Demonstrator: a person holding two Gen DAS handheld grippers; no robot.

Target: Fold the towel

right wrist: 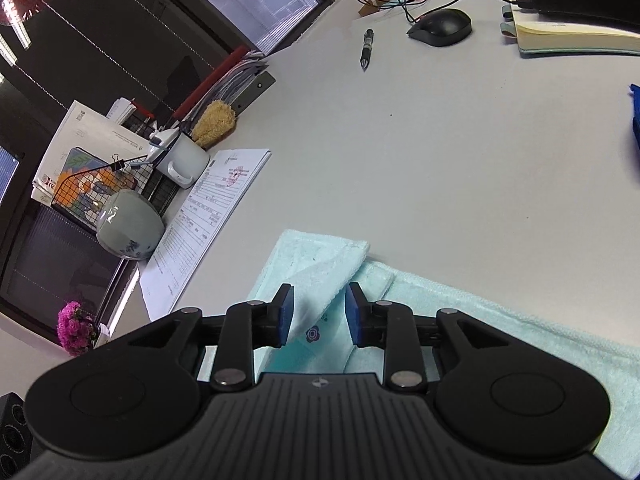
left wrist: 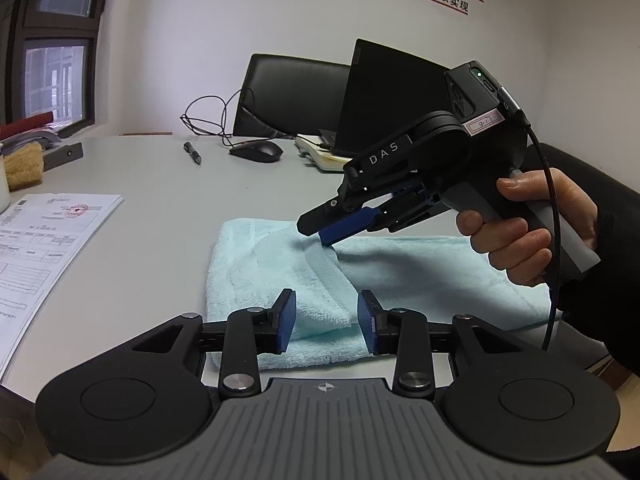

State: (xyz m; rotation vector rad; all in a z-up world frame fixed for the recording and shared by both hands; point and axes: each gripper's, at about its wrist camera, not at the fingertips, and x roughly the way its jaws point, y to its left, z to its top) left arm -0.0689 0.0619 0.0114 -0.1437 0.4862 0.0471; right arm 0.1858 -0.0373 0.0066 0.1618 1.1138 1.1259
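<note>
Office worktop (left wrist: pixel 168 200) bearing the partly folded towel (left wrist: pixel 280 280); soft, limp terry, best taken at its folded edge; left tool (left wrist: pixel 326 322) and right tool (right wrist: pixel 318 314) both agape, straddling it

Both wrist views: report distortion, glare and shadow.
Left wrist view: fisheye bends the table edge and window frames; the right gripper casts a soft shadow on the towel. Right wrist view: horizon steeply tilted, black corners, glare on the ceramic jar; towel sharp.
</note>
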